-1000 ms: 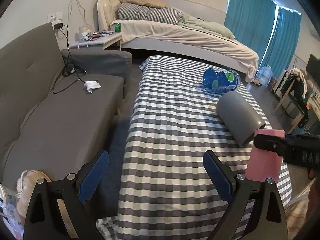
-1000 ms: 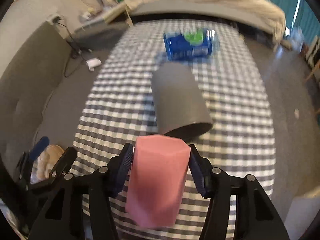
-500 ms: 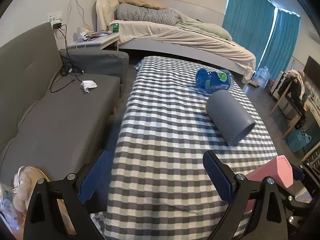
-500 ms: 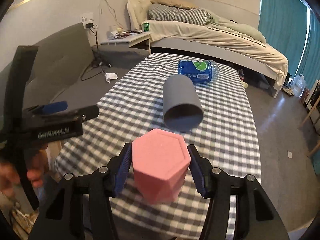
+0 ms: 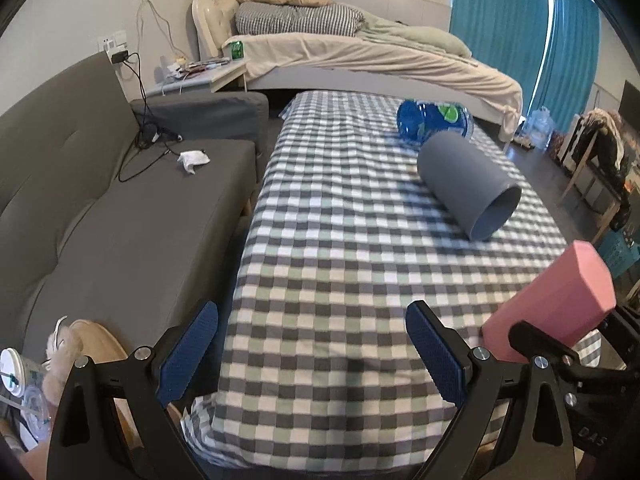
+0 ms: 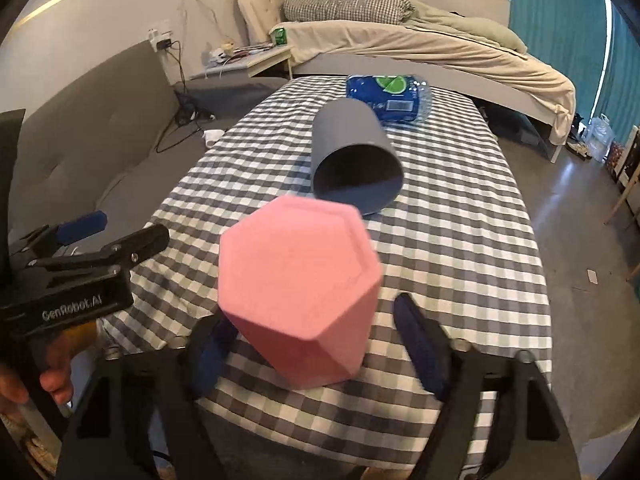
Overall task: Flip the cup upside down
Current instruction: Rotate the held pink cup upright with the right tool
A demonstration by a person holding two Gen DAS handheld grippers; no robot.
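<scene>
A pink hexagonal cup (image 6: pixel 296 288) stands base up on the near edge of the checked table (image 6: pixel 460 248), tilted toward the camera. My right gripper (image 6: pixel 316 344) is open, its blue pads on either side of the cup and apart from it. In the left wrist view the pink cup (image 5: pixel 556 304) leans at the table's right edge beside the right gripper's black fingers. My left gripper (image 5: pixel 312 352) is open and empty over the table's near left edge.
A grey cup (image 6: pixel 352 164) lies on its side mid-table, mouth toward me. A blue-labelled bottle (image 6: pixel 388 96) lies behind it. A grey sofa (image 5: pixel 100 200) runs along the left. A bed (image 5: pixel 360 56) stands at the back.
My right gripper has opened and let go of the pink cup, which now rests base up and tilted on the table edge. The left gripper has barely moved.
</scene>
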